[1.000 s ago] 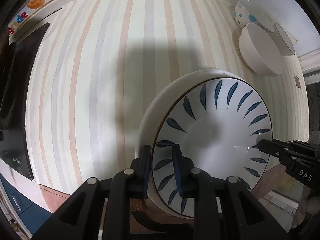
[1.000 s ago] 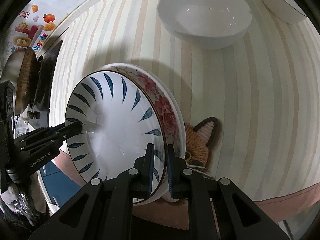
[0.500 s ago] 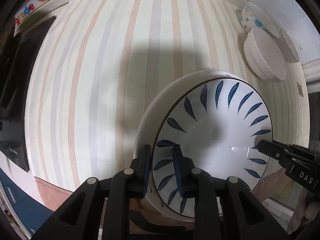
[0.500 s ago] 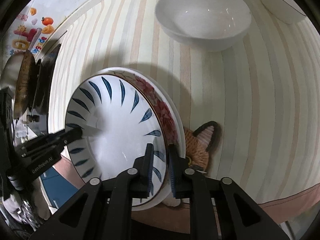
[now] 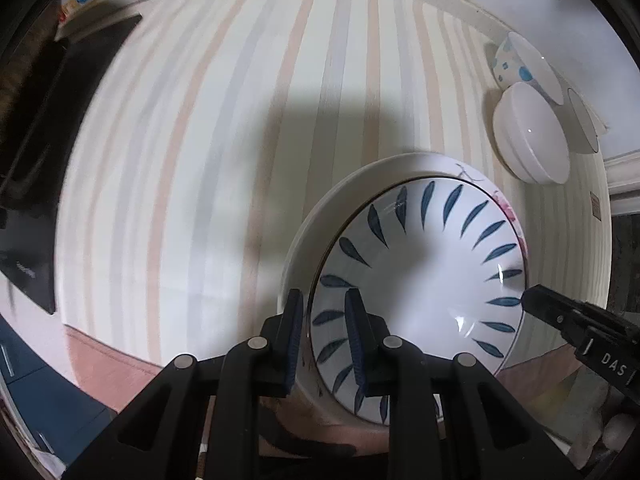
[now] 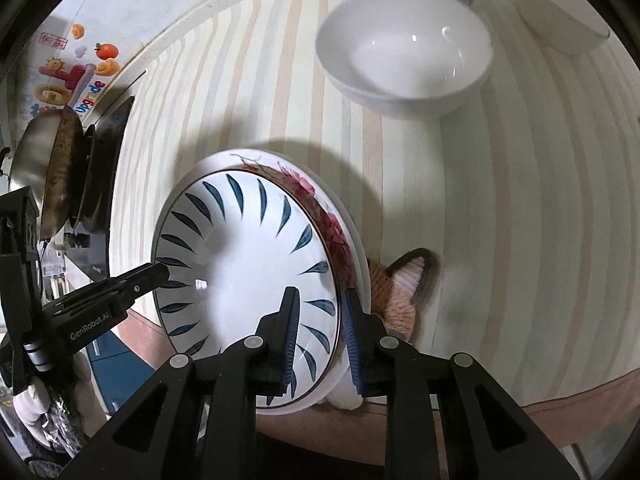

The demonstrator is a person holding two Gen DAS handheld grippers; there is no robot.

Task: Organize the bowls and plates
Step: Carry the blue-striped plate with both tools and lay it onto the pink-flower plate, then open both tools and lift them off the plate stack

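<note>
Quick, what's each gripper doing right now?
Left gripper: shut on the rim of the stacked plates.
Right gripper: shut on the opposite rim.

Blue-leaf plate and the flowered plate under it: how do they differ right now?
The blue-leaf plate carries dark blue leaf strokes around a plain white centre; the flowered plate shows red-pink blossoms on its rim. The blue-leaf plate sits on top, fully visible; the flowered plate lies beneath, only its edge showing. The flowered plate looks slightly wider. Both are round, white-bodied, and gripped together by the left gripper and right gripper.
</note>
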